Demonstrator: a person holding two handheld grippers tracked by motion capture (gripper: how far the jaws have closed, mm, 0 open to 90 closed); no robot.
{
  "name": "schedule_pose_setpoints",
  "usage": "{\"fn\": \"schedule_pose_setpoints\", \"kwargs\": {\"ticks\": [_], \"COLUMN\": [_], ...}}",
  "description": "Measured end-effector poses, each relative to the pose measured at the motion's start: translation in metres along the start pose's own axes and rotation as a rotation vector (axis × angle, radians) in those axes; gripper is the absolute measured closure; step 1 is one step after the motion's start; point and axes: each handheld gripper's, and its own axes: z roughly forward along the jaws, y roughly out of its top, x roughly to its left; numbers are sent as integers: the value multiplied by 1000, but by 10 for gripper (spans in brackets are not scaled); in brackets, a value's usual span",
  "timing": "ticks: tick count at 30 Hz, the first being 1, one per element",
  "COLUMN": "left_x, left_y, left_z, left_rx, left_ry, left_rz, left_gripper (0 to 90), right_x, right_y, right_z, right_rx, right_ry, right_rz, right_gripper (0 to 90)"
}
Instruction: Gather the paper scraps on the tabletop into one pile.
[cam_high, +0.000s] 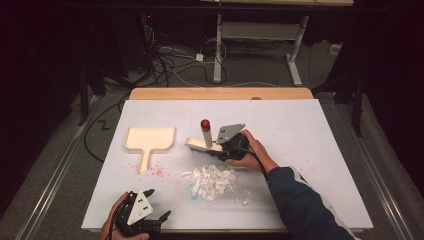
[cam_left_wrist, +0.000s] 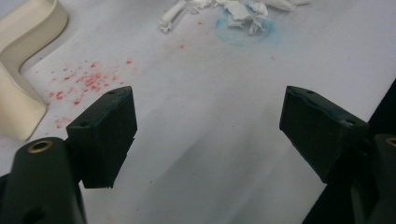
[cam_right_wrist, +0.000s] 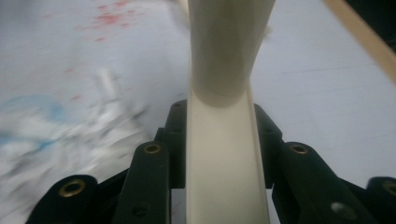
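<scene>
A cream dustpan (cam_high: 149, 140) lies flat at the left of the white table cover, its handle toward me; its corner also appears in the left gripper view (cam_left_wrist: 23, 42). My right gripper (cam_high: 221, 150) is shut on a cream brush (cam_high: 204, 142) with a red-tipped handle (cam_high: 205, 123), just behind a pile of white paper scraps (cam_high: 212, 180). In the right gripper view the brush body (cam_right_wrist: 226, 154) runs up between the jaws of that gripper (cam_right_wrist: 218, 114), with blurred scraps (cam_right_wrist: 70, 135) to its left. My left gripper (cam_high: 159, 203) rests near the front edge, open (cam_left_wrist: 208, 126), nothing between its pads.
Red specks (cam_high: 157, 170) dot the cover beside the dustpan handle. A blue stain (cam_left_wrist: 243, 32) lies under the scraps. The wooden table edge (cam_high: 220, 93) runs along the far side; cables (cam_high: 165, 60) and a desk frame (cam_high: 260, 35) stand beyond.
</scene>
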Motion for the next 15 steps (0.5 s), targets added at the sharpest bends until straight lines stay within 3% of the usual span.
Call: {"fn": "schedule_pose_setpoints", "kwargs": {"ticks": [4, 7, 11, 13, 15], "left_x": [0, -1, -1, -2, -2], "left_y": [1, 1, 2, 2, 2], "left_z": [0, 0, 2, 2, 1], "left_rx": [6, 4, 7, 8, 7], "left_ry": [-4, -5, -8, -9, -8], "left_rz": [5, 10, 10, 13, 13], "left_gripper": [181, 181, 181, 181, 181], "right_x": [9, 11, 11, 10, 10], "right_y": [-8, -12, -16, -17, -19], "right_z": [-16, -29, -40, -47, -56], "right_rx": [11, -2, -16, -43, -59], "right_ry": [62, 99, 60, 34, -22], "right_rz": [-56, -69, -59, -35, 5], "right_gripper": [681, 681, 682, 681, 681]}}
